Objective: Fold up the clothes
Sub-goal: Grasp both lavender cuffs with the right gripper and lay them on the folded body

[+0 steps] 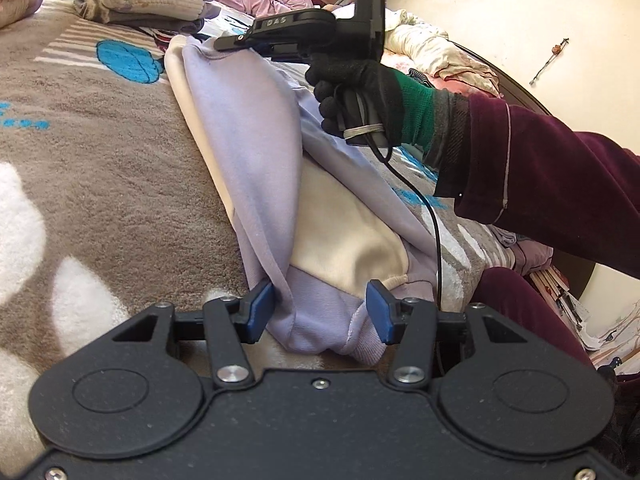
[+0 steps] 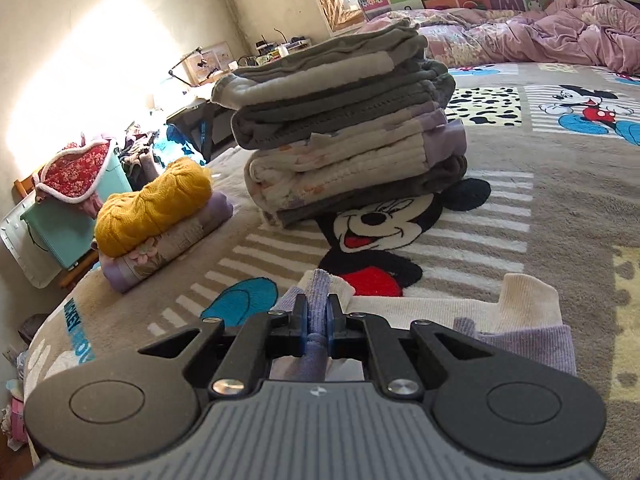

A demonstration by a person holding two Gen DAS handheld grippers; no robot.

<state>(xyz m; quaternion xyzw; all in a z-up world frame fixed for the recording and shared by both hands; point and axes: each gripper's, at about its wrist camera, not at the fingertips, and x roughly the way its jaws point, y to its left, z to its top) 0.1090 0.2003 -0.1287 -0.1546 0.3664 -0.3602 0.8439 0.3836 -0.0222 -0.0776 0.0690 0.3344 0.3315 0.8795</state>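
The lilac and cream sweatshirt (image 1: 256, 152) lies stretched along the Mickey Mouse blanket (image 1: 100, 184) on the bed, and I have my left gripper (image 1: 318, 310) at its near hem, jaws wide apart with bunched fabric loose between them. Further right, my right gripper (image 2: 318, 320), held in a black-gloved hand (image 1: 360, 92), has its jaws pinched tight on a lilac fold at the garment's far end, before a stack of folded clothes (image 2: 344, 128).

My left wrist camera looks close along the lilac-and-cream fleece garment (image 1: 256, 152); my right faces far folded stacks, sharing it (image 2: 320, 300).
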